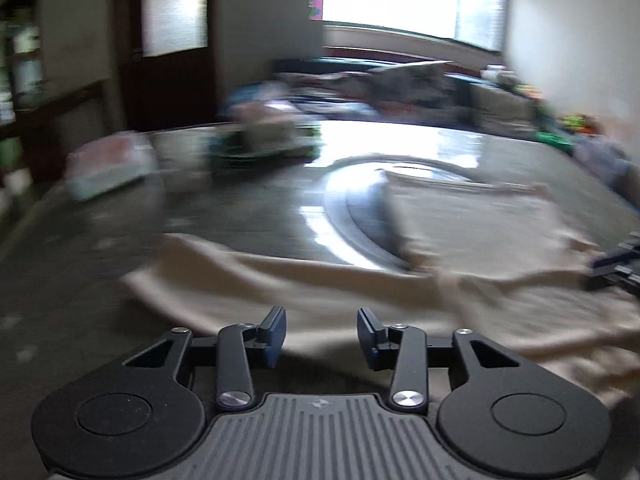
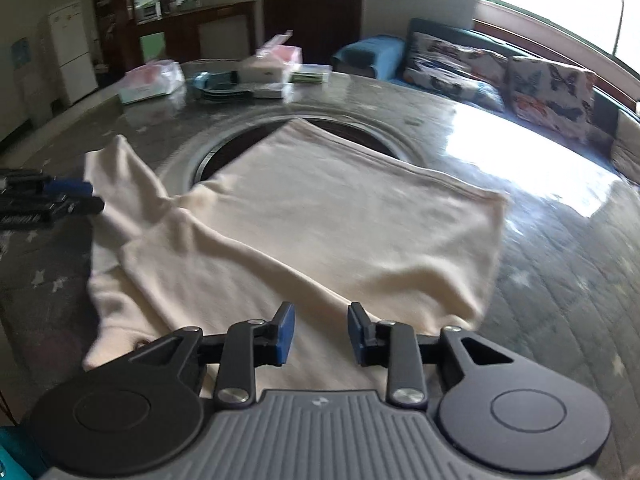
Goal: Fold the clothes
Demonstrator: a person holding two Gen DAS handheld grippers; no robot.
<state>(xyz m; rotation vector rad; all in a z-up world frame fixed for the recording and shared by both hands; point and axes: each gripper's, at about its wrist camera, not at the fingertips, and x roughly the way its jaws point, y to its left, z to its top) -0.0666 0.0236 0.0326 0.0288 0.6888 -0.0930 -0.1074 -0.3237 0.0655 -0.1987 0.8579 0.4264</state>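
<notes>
A cream long-sleeved garment (image 2: 320,220) lies spread on the round table, one sleeve (image 2: 120,176) angled toward the far left. My right gripper (image 2: 322,314) hovers over the garment's near edge, jaws open, nothing pinched between the blue pads. My left gripper (image 1: 322,320) is open too, above the cream cloth (image 1: 360,292) in a blurred left wrist view. Seen from the right wrist, the left gripper (image 2: 94,197) sits beside the sleeve at the left. The right gripper (image 1: 600,264) shows at the right edge of the left wrist view, by the cloth.
The grey table (image 2: 560,280) has a round glass turntable (image 2: 224,140) partly under the garment. Packets and boxes (image 2: 264,72) crowd the far side. A sofa with butterfly cushions (image 2: 552,88) stands behind, under a bright window.
</notes>
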